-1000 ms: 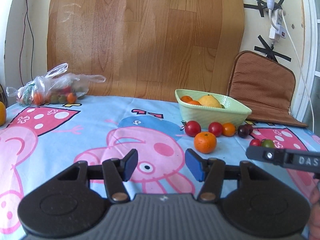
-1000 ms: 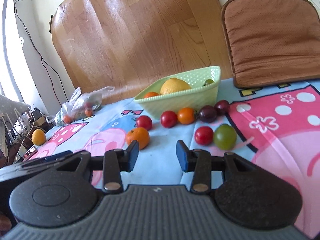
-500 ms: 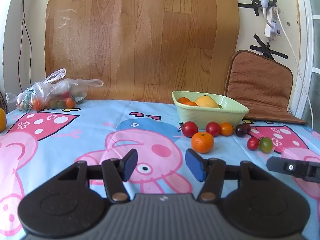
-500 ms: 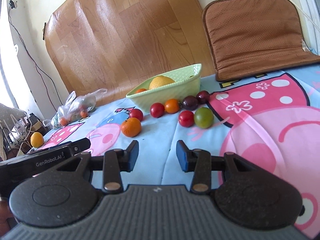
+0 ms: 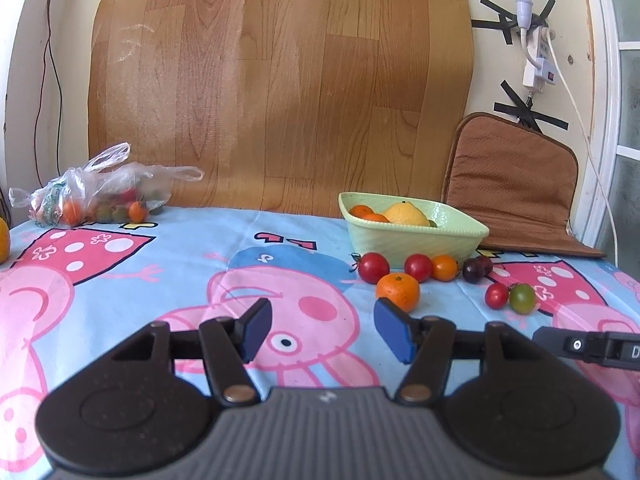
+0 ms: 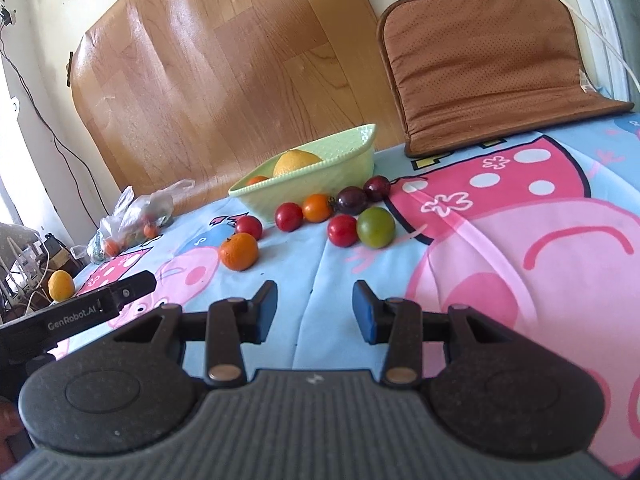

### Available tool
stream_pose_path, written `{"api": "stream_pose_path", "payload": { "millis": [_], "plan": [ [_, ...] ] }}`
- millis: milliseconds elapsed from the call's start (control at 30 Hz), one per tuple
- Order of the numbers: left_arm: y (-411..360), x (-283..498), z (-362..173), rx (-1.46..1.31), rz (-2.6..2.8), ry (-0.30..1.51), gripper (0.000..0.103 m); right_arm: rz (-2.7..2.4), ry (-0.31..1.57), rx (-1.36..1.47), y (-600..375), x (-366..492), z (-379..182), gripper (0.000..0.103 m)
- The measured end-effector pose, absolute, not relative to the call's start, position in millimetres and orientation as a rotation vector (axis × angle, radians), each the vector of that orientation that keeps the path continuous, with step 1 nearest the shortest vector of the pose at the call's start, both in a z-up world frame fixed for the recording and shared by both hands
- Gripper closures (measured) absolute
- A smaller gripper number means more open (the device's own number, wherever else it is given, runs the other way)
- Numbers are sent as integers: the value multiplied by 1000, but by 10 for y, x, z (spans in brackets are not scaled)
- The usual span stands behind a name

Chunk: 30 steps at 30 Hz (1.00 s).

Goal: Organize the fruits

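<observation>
Left wrist view: low over tablecloth point(image 5: 120, 280), faced wood-grain panel point(image 5: 280, 100). Right wrist view: low, angled leftward. Shared: green bowl point(image 5: 416, 242) point(image 6: 320, 184), loose fruit before it.

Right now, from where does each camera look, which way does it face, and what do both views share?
Left wrist: behind the left gripper, jaws opening and empty; faces the wood-look board; the right gripper's finger shows at right.
Right wrist: behind the right gripper, open, empty, facing the brown cushion; a fingertip shows bottom left.
Shared: green bowl, mandarin, green tomato.
</observation>
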<state>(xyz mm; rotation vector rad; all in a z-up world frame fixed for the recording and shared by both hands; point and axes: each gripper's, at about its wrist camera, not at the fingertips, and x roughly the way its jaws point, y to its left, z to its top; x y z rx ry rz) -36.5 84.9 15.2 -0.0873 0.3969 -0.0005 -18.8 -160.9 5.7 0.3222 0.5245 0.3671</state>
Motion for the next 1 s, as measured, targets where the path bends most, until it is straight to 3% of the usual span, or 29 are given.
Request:
{"api": "stream_pose_path", "payload": {
  "millis": [1000],
  "plan": [
    [828, -359, 156, -81, -31, 394, 42, 378, 526, 323, -1610, -192, 74, 58]
  ]
}}
